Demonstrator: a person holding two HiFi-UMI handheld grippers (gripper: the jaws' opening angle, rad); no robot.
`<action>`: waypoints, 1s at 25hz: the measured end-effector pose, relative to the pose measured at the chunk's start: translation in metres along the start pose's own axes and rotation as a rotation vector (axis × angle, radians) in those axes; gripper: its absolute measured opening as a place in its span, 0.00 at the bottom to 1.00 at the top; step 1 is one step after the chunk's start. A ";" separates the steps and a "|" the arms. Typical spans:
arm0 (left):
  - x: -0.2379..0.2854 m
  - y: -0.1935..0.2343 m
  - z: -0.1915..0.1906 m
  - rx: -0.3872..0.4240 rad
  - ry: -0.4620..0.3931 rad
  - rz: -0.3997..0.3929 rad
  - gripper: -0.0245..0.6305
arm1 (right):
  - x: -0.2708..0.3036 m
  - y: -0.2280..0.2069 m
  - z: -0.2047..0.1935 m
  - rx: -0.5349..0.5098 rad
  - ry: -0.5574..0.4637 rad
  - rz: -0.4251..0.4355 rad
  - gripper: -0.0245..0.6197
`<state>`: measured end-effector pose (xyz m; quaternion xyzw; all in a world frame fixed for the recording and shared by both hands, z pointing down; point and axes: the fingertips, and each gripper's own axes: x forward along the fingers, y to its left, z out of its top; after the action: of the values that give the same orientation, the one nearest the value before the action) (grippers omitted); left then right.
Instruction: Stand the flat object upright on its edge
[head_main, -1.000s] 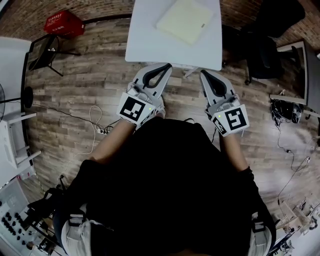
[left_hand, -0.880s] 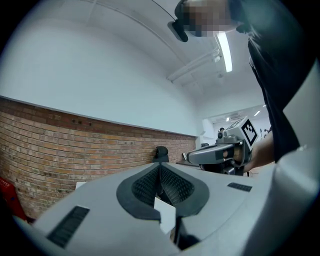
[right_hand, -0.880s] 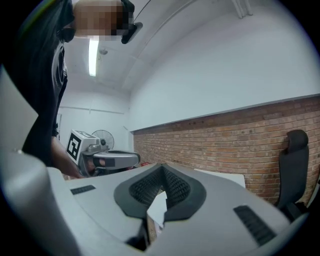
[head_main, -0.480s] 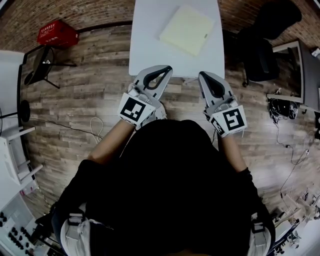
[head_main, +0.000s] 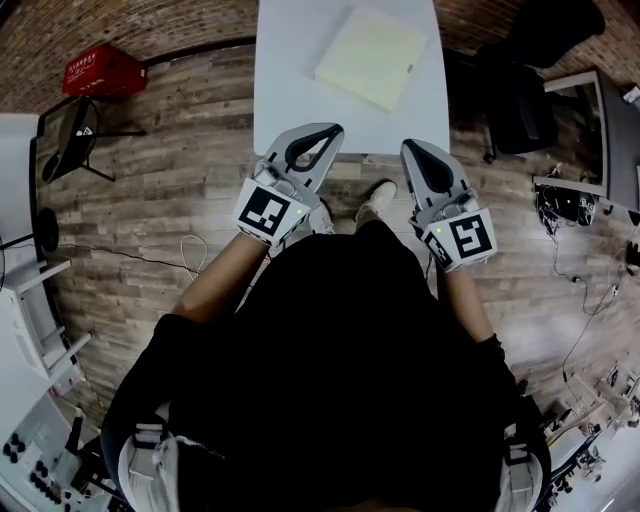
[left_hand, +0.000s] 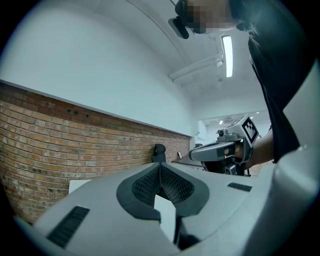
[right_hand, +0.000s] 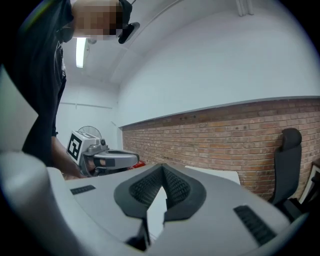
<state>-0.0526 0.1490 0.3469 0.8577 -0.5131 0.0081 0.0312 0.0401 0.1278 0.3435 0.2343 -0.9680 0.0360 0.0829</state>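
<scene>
Nothing of the task was done yet: the pale flat object (head_main: 372, 57) lay flat on the white table (head_main: 290, 60) at the frame's top, while the left gripper (head_main: 322, 133) and right gripper (head_main: 409, 150) hung below the table's near edge, both closed and empty.

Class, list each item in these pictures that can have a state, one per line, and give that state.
Flat pale yellow object: lying flat on the white table, not yet stood on edge.
Left tool: shut, empty, near the table's near edge.
Right tool: shut, empty, near the table's near edge.
</scene>
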 end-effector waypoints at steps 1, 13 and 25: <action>0.005 0.001 0.000 0.001 0.001 0.000 0.07 | 0.002 -0.005 0.000 0.004 0.000 0.002 0.05; 0.083 0.040 0.017 0.030 0.014 0.082 0.07 | 0.052 -0.088 0.015 0.017 -0.030 0.081 0.05; 0.165 0.060 0.027 0.044 0.036 0.164 0.07 | 0.074 -0.171 0.011 -0.005 -0.020 0.180 0.05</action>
<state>-0.0283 -0.0263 0.3298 0.8130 -0.5807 0.0374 0.0209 0.0524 -0.0584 0.3513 0.1466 -0.9860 0.0386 0.0702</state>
